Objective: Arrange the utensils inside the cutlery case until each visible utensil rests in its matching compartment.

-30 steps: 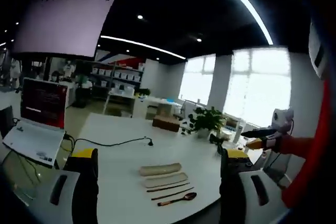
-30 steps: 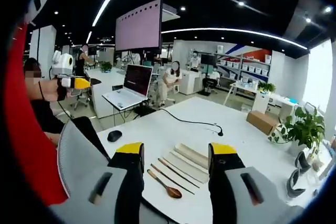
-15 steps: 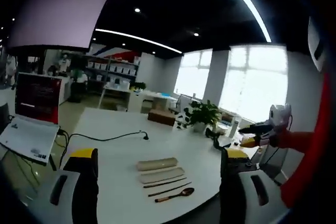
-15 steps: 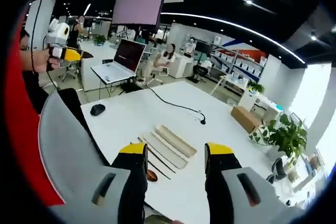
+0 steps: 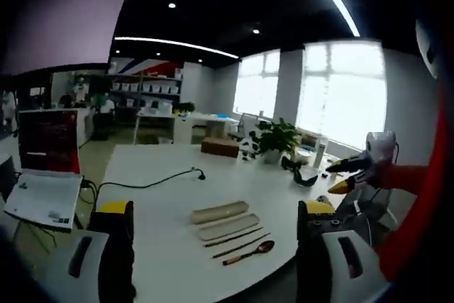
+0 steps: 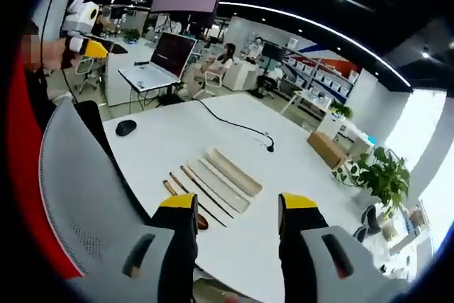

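Right gripper view: we have tipped down toward the counter (image 6: 177, 140); cutlery case (image 6: 230, 174), chopsticks (image 6: 206, 191) and spoon (image 6: 186, 207) lie near its front edge. Both grippers' fingers (image 6: 177, 211) gape, empty; sorting not yet begun.

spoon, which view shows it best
The left gripper view: the whole spoon lies unobstructed on the table, bowl and handle clear, nearest of the utensils. In the right gripper view the spoon is partly hidden behind the right claw.
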A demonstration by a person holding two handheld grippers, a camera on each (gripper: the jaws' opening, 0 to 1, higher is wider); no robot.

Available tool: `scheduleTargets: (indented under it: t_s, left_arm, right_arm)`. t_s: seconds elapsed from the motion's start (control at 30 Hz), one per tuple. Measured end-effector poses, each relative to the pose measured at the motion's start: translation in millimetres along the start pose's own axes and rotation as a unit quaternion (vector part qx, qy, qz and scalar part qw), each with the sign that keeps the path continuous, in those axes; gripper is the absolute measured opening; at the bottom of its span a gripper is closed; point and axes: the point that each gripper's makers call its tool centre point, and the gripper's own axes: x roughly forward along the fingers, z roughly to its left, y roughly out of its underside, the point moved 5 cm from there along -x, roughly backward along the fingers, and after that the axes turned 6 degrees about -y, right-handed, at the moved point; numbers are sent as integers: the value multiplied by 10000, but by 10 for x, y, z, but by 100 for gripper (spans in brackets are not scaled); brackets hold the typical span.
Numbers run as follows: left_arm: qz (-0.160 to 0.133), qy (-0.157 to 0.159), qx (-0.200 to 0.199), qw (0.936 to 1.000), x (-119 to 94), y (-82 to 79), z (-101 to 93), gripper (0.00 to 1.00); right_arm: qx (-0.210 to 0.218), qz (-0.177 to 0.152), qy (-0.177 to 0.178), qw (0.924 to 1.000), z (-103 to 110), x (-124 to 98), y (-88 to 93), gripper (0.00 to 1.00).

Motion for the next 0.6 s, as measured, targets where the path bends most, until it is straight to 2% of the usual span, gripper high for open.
scheduleTargets:
  t_s: [0.03,0.07,0.1,0.13,0.17,0.23,0.27,0.33,0.43,0.6]
  left_arm:
    - [77,-20,-221,9997,-18,0,-16,99]
    - [48,-4,-277,9996,-30,-9,-29,99]
    - [-59,40,-237,9997,-45,-12,-48,99]
    - [-33,53,-172,9998,-43,10,-61,99]
    - [81,73,28,9999,-40,60,-67,98]
    - [257,25,180,9995,-28,116,-68,97]
    - [261,12,168,9995,-25,113,-71,96]
    - [241,6,133,9996,-27,98,-65,95]
    - [419,-151,311,9985,-26,138,-3,91]
    - [380,-150,65,9991,-70,139,64,92]
  right_arm:
    - [11,38,-69,10000,2,3,8,44]
    - [-12,6,-51,10000,-20,2,-2,44]
    - [-52,-56,-57,10000,-23,6,-11,44]
    - [-97,-97,-40,9999,-39,11,-19,43]
    - [-128,-114,-14,9999,-64,21,-22,41]
    - [-173,-122,42,9998,-103,34,-32,38]
    - [-212,-87,70,9997,-118,42,-33,36]
    - [-590,231,131,9979,-160,52,4,32]
    - [-1025,391,301,9935,-226,98,14,21]
    - [-718,178,197,9971,-209,167,-74,26]
